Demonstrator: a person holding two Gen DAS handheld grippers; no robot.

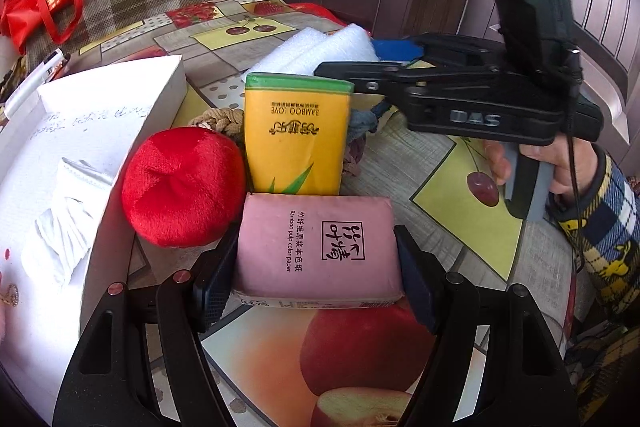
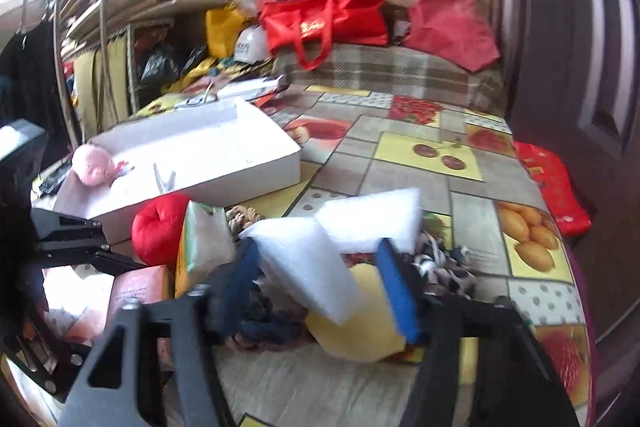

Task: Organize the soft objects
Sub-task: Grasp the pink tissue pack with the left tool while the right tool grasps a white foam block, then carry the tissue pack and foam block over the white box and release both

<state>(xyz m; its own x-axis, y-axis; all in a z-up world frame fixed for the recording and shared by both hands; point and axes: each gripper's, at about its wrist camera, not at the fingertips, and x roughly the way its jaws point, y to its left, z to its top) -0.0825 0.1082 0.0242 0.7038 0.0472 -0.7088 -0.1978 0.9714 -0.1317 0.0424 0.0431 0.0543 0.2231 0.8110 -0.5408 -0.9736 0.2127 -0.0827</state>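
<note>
Pads of the left gripper [image 1: 316,279] squeeze the pink tissue pack [image 1: 318,247], light, yielding, best held mid-sides. Right gripper [image 2: 320,287] pinches white foam [image 2: 316,267].

Left wrist view low and close over the table [image 1: 460,163], looking down along its fingers at the pink tissue pack [image 1: 320,247], right wrist view from the right, facing left, both catching the red plush [image 2: 160,227], white box [image 2: 192,151].
</note>
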